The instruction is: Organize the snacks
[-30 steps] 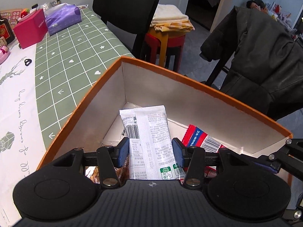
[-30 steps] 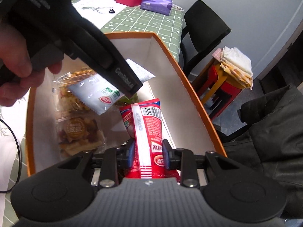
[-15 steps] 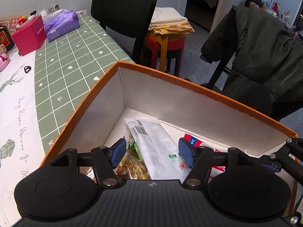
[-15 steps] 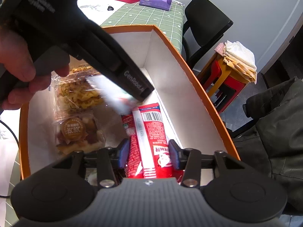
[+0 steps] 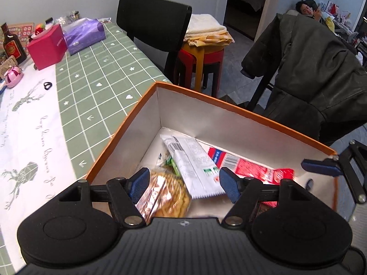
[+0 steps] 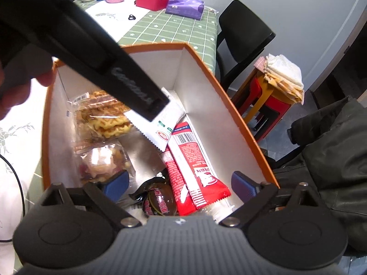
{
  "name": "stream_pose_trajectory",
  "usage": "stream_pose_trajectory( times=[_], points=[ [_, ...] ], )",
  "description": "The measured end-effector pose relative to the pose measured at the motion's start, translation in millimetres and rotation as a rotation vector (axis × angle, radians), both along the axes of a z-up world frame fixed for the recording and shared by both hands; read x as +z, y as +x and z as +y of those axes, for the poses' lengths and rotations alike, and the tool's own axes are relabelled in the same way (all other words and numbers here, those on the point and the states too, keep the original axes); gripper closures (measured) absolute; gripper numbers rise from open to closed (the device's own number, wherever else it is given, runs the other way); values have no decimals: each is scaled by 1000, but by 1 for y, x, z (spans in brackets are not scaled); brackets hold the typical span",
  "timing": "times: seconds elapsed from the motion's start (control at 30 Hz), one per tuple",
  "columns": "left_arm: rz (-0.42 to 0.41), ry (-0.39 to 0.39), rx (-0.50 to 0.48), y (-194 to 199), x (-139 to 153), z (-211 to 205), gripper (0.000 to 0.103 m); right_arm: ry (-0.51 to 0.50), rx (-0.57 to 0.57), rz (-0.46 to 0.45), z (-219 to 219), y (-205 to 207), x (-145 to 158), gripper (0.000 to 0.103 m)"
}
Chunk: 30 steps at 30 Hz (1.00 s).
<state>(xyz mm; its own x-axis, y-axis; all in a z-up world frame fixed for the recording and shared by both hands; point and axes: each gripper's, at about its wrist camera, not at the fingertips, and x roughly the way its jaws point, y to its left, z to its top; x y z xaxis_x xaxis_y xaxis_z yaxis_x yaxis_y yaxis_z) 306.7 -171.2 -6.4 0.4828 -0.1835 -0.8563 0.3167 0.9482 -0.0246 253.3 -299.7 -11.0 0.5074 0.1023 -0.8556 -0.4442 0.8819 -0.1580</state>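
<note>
— On the far left of the left wrist view, what is seen?
— A green checked tablecloth (image 5: 96,87) is seen, with a red box (image 5: 47,47) and a purple tissue pack (image 5: 84,35) set side by side at its far end. A dark bottle (image 5: 11,45) is placed left of the red box.

— And the box?
— An orange-rimmed box (image 5: 240,110) is set at the table edge, white inside. A waffle pack (image 5: 165,194) is laid at its left, a white snack packet (image 5: 192,165) is propped across it, and a red snack packet (image 5: 247,167) is laid to the right.

— Left gripper?
— The left gripper (image 5: 183,184) is held over the box with jaws spread apart; nothing is gripped.

— Right wrist view, same order?
— The waffle pack (image 6: 103,116) and a clear cookie pack (image 6: 103,162) are stacked along the left wall. The white snack packet (image 6: 165,123) is partly hidden by the left tool's body. The red snack packet (image 6: 192,167) is laid along the right wall, with a dark round snack (image 6: 158,200) beside its near end.

— Right gripper?
— The right gripper (image 6: 181,186) is released, pads wide, nothing clamped.

— Further right?
— A black chair (image 6: 243,36) and a stool with folded cloths (image 6: 282,78) are seen.
</note>
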Motion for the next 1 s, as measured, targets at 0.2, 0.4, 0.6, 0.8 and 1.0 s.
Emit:
stream_pose_trajectory(
  times=[0.2,0.4,0.6,0.8,1.0],
  points=[
    [-80,18,-19,-50,38,12,21,8,-18,-67,0,-26,26,6],
    [-172,32,-8,-108,73,39,21,86,-38,-125,4,-58,52,6],
    [-264,18,69,-172,103,71,21,160,-45,-255,18,-106,76,4],
    [-446,18,98,-253,107,91,14,206,-31,-418,32,-171,83,3],
    [-543,-14,256,-315,85,113,14,220,-27,-503,49,-235,73,3]
  ],
)
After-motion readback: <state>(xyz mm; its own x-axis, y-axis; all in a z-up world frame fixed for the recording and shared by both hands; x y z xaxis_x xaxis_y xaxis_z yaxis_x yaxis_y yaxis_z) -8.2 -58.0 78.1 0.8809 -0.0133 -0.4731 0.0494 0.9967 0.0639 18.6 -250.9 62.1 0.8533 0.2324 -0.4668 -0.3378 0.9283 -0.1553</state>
